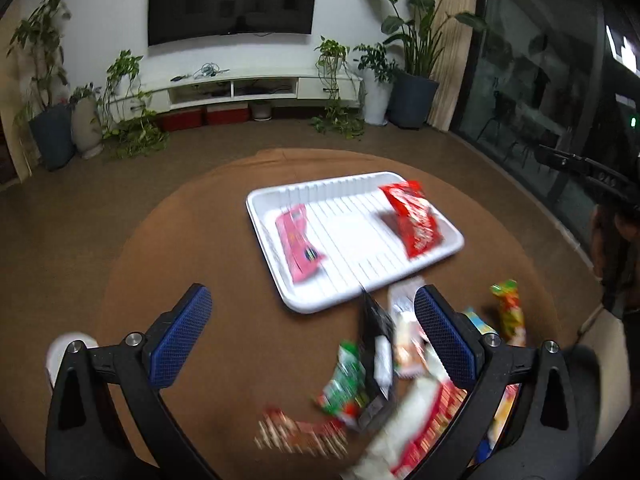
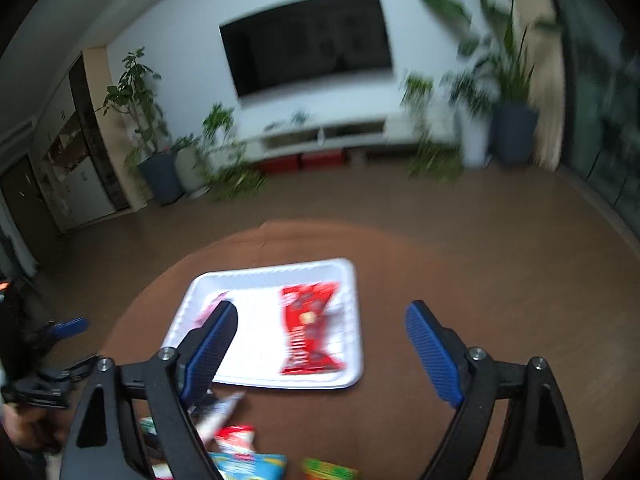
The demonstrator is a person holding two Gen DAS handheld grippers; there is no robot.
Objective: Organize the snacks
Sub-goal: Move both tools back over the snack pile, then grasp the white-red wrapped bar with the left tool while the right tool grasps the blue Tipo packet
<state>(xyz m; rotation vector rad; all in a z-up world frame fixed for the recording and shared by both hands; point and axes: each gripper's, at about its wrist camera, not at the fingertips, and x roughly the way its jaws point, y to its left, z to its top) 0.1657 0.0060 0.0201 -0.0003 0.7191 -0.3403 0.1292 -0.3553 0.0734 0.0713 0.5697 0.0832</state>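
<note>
Both tools are hovering above the round brown table (image 1: pixel 224 248) with jaws spread wide and nothing between the pads: the left gripper (image 1: pixel 316 332) and the right gripper (image 2: pixel 320 344) are both released. The white tray (image 1: pixel 320 192) is sitting toward 12 o'clock from the left gripper, already holding a pink packet (image 1: pixel 298 242) at its 9 o'clock end and a red packet (image 1: pixel 416 216) at its 3 o'clock end, with the ribbed middle bare. The loose snack pile (image 1: pixel 380 376) is lying on the table just short of the tray's near rim, at about 5 o'clock in the left wrist view; its wrappers are overlapping and blurred, so single items are hard to separate. The step in hand appears to be selecting the next snack. For a clean pick, the operator should be lowering one gripper over an outlying wrapper, aligning the pads across its narrow width, closing on one packet only, and carrying it to the tray's bare middle without dragging neighbouring packets.
</note>
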